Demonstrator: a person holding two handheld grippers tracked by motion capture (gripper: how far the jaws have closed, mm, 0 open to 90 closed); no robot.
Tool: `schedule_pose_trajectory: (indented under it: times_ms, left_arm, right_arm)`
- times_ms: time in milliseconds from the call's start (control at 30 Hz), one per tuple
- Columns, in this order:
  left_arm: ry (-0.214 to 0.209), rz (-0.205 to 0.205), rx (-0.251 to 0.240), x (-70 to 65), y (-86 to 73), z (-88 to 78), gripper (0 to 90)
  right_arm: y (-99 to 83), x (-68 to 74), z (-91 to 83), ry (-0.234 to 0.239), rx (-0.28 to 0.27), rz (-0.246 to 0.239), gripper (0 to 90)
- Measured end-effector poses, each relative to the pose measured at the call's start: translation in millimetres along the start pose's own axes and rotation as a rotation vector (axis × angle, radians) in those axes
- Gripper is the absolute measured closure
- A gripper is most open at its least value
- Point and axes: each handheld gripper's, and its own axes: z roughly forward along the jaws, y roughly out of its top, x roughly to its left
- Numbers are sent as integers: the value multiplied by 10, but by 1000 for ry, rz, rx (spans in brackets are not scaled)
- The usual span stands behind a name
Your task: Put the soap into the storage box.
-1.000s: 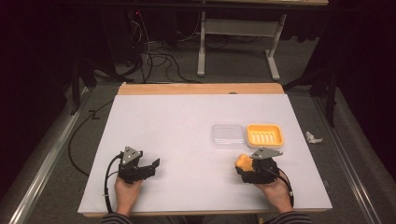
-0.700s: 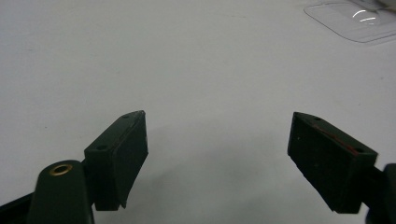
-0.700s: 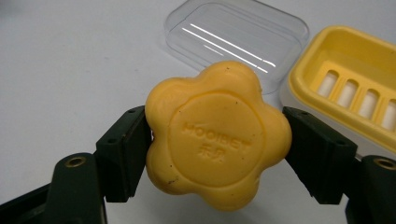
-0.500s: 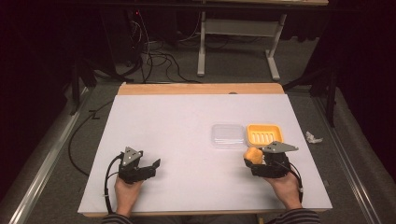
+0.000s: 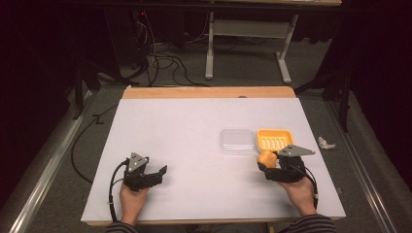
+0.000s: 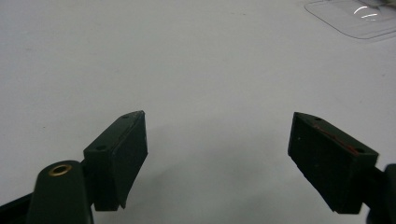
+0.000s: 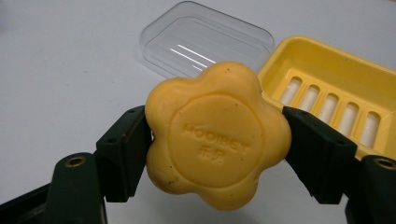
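**Soap carried toward the dish**

Since a second ago, the right tongs [image 5: 266, 164] have been moving forward across the worktop [image 5: 194, 136] with the soap, from the near edge up to the yellow soap dish [image 5: 275, 139]; the left tongs [image 5: 158, 174] have been staying where they were.

The right tongs are gripping a yellow flower-shaped soap bar [image 7: 217, 135], one black jaw pressing on each side of it, its stamped face turning toward the right gripper view. In the high view the soap [image 5: 266, 158] is sitting just at the near edge of the dish. The dish's slotted floor is showing bare in the right gripper view, and a clear plastic lid [image 7: 208, 39] is lying flat on the worktop just beside the dish.

The left tongs are standing wide apart with nothing between them, hovering low over bare white worktop near the front left.
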Motion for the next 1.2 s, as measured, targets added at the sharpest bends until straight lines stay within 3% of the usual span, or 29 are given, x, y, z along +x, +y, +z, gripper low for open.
schedule_pose_trajectory:
  times_ms: [467, 1200]
  left_arm:
    - [1, -6, 5, 7, 2, 7, 202]
    - [-3, 2, -2, 0, -1, 1, 194]
  right_arm:
    - [69, -133, 9, -14, -5, 32, 275]
    - [205, -365, 59, -72, 3, 56, 276]
